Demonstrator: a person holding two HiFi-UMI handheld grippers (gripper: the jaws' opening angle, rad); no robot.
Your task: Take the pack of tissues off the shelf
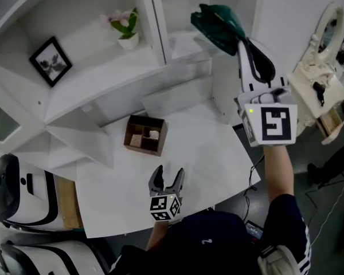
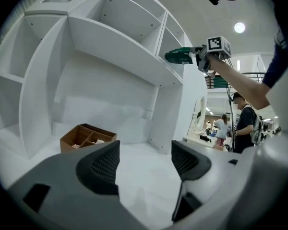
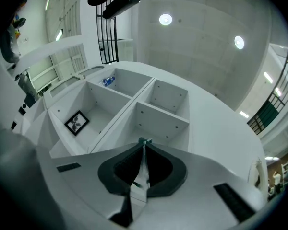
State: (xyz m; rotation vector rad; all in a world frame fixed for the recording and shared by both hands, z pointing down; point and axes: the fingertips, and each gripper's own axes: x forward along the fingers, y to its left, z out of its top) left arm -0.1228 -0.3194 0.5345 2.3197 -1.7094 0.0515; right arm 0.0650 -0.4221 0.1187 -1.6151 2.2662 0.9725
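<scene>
1. My right gripper (image 1: 239, 42), raised high, is clamped tight on a thin edge of the pack of tissues (image 1: 215, 19), so the green pack juts beyond the jaws.
2. The pack hangs at the upper shelf's (image 1: 180, 42) front edge, seemingly clear of it, though the angle is poor.
3. My left gripper (image 1: 167, 179) waits empty, jaws wide apart, over the bench's (image 1: 206, 159) near edge, keeping clear of the wooden box (image 1: 145, 134).

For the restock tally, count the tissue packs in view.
1: the green tissue pack, pinched in the right gripper, held up beside the shelf. Others may be hidden.
</scene>
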